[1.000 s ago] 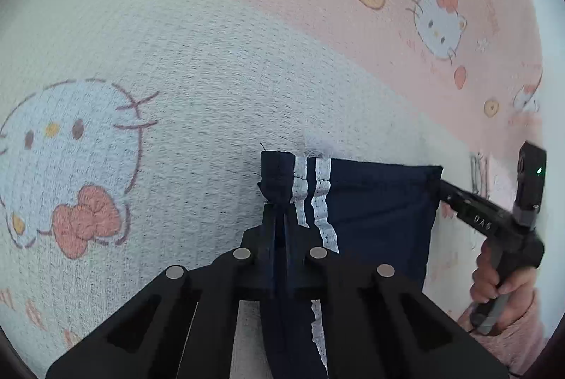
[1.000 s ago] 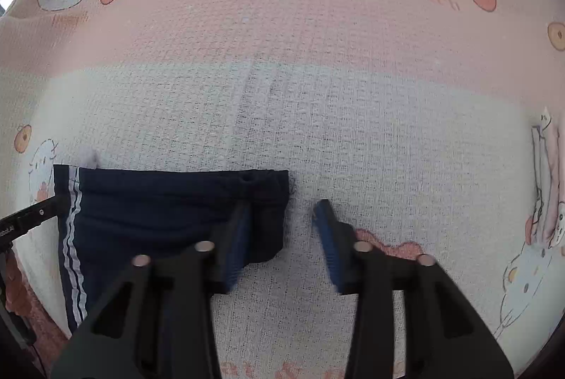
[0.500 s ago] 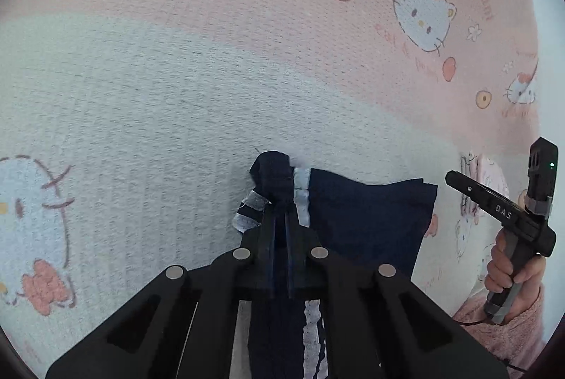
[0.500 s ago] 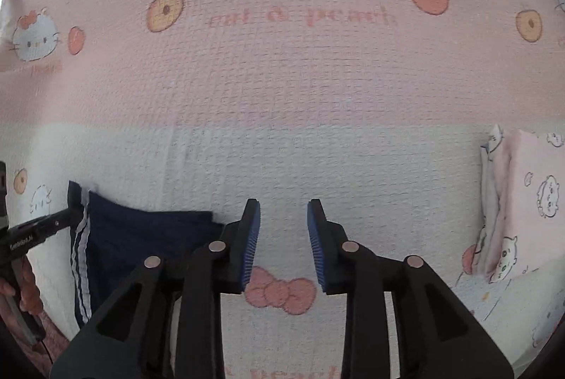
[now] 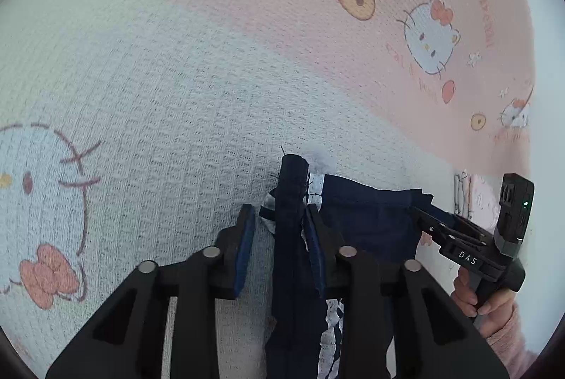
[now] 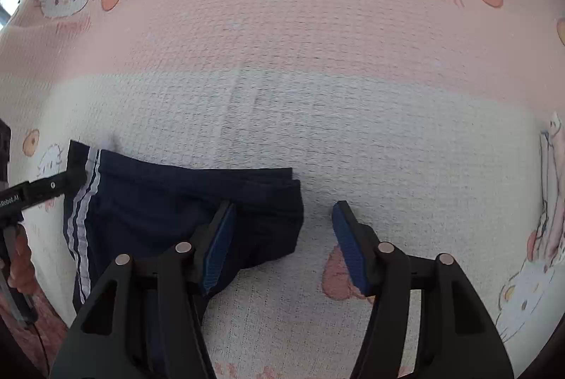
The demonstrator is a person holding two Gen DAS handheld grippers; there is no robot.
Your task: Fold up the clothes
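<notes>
Navy blue garment (image 6: 169,199) of soft cloth, with two white stripes along one edge, is seen lying folded and flat on a pink and white waffle-weave cover (image 6: 317,118) printed with cartoon cats.

In the right wrist view the whole folded shape is laid out: the striped edge is placed at the left, and the layered plain edge at the right. At the far right of this view a folded pale pink cloth (image 6: 554,188) is shown. The left claw (image 6: 76,176) is seen only as a black tip at the striped edge, with part of the hand (image 6: 21,259) that holds it.

In the left wrist view the striped edge (image 5: 293,188) is shown raised in an upright ridge, which cannot be made out from the other side. The right claw (image 5: 434,220) is seen there at the far plain edge, gripped by a hand (image 5: 473,294) in a pink sleeve (image 5: 508,343).

The jaws of the left claw (image 5: 279,213) are held slightly apart and have just been opening; the ridge is left standing between them, against the right pad, clear of the left one. The jaws of the right claw (image 6: 282,213) are spread wide and have just been opening; the plain edge is found between them, unpressed, with the left finger placed over the cloth.
</notes>
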